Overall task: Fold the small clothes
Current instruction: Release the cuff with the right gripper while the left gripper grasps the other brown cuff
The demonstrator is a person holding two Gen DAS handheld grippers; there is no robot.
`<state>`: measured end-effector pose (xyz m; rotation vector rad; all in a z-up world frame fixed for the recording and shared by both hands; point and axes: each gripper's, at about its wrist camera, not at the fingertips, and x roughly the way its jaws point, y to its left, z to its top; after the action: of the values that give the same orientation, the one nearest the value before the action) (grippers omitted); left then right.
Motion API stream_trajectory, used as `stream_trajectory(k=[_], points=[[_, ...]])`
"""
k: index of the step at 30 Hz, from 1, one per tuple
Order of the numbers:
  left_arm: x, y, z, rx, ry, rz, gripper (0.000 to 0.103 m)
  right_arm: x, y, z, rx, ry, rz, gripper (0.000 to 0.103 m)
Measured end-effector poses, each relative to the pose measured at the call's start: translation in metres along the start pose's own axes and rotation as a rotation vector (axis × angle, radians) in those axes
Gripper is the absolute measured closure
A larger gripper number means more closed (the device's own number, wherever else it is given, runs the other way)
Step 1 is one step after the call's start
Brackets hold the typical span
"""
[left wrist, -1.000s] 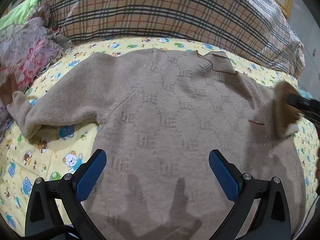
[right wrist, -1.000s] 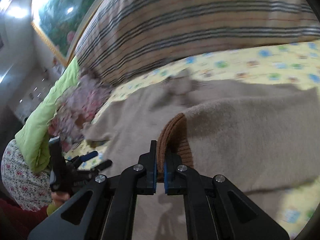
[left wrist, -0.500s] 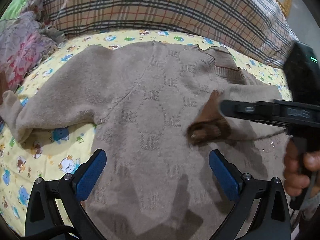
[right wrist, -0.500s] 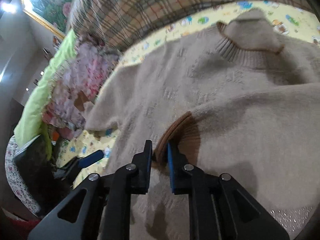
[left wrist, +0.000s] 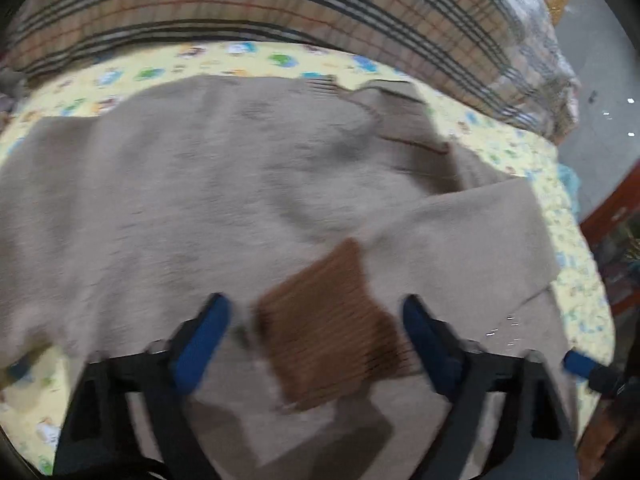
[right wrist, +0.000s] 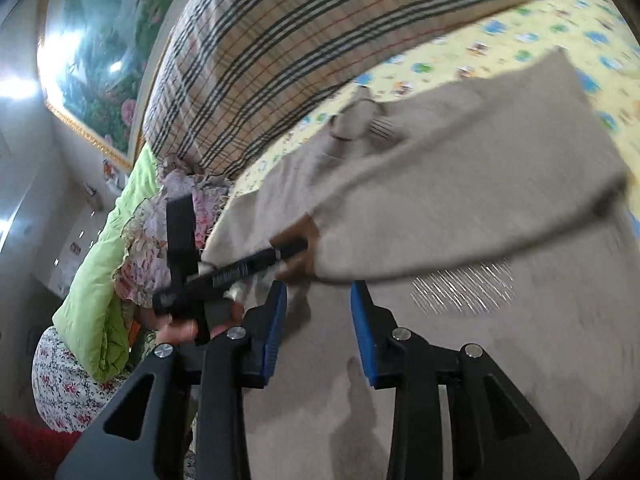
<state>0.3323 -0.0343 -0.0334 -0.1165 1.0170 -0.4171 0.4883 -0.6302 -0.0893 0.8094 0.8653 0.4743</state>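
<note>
Both grippers over beige sweater (left wrist: 200, 208) on bed. Left gripper (left wrist: 316, 332) jaws closing around brown cuff (left wrist: 328, 328), pads not touching. Right gripper (right wrist: 318, 320) jaws opening, nothing between them.

Sweater (left wrist: 200, 208) spread flat on the bed sheet (left wrist: 516, 140), collar toward the plaid pillow (left wrist: 280, 4) at the head edge, one sleeve (left wrist: 460, 232) folded across its middle.

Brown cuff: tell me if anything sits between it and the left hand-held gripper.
Nothing visible does. The brown cuff lies flat on the beige sweater, between the closing but still apart fingers of the left hand-held gripper. The fingers do not touch it yet.
</note>
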Motion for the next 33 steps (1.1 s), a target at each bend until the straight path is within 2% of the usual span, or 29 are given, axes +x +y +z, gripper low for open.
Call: stream_trajectory(k=[2, 3, 4, 5, 9, 12, 16, 22, 26, 29, 30, 31, 32, 33], points=[[0.004, -0.012, -0.001, 0.029, 0.011, -0.008, 0.084, -0.005, -0.005, -0.008, 0.017, 0.000, -0.019, 0.068], [0.007, -0.018, -0.001, 0.046, 0.019, 0.017, 0.093, -0.009, -0.006, -0.010, 0.026, -0.005, -0.023, 0.068], [0.007, -0.022, -0.002, 0.059, 0.021, 0.045, 0.098, -0.011, -0.007, -0.012, 0.033, -0.013, -0.029, 0.068], [0.002, -0.024, -0.002, 0.070, 0.006, 0.063, 0.099, -0.016, -0.008, -0.011, 0.038, -0.027, -0.041, 0.068], [-0.043, -0.007, 0.001, 0.009, -0.099, 0.027, 0.100, -0.038, -0.011, -0.001, 0.030, -0.085, -0.074, 0.068], [-0.066, 0.017, -0.003, -0.034, -0.141, 0.077, 0.100, -0.053, -0.020, 0.009, 0.027, -0.127, -0.133, 0.068], [-0.065, 0.047, -0.017, -0.099, -0.099, 0.065, 0.100, -0.058, -0.048, 0.030, 0.088, -0.156, -0.244, 0.059], [-0.052, 0.053, -0.034, -0.095, -0.066, 0.082, 0.100, -0.025, -0.081, 0.084, 0.085, -0.116, -0.415, 0.052], [-0.054, 0.074, -0.041, -0.156, -0.047, 0.060, 0.100, 0.000, -0.096, 0.110, 0.074, -0.079, -0.451, 0.050], [-0.054, 0.082, -0.045, -0.181, -0.028, 0.041, 0.100, 0.028, -0.104, 0.117, 0.041, -0.007, -0.469, 0.049], [-0.054, 0.081, -0.044, -0.180, -0.025, 0.044, 0.100, 0.037, -0.107, 0.117, 0.029, 0.024, -0.477, 0.051], [-0.053, 0.079, -0.042, -0.174, -0.023, 0.048, 0.100, 0.042, -0.108, 0.116, 0.002, 0.032, -0.477, 0.079], [-0.054, 0.076, -0.039, -0.167, -0.022, 0.053, 0.100, 0.042, -0.106, 0.113, -0.015, 0.036, -0.469, 0.095], [-0.055, 0.072, -0.035, -0.159, -0.020, 0.050, 0.100, 0.037, -0.105, 0.114, -0.013, 0.026, -0.454, 0.094]])
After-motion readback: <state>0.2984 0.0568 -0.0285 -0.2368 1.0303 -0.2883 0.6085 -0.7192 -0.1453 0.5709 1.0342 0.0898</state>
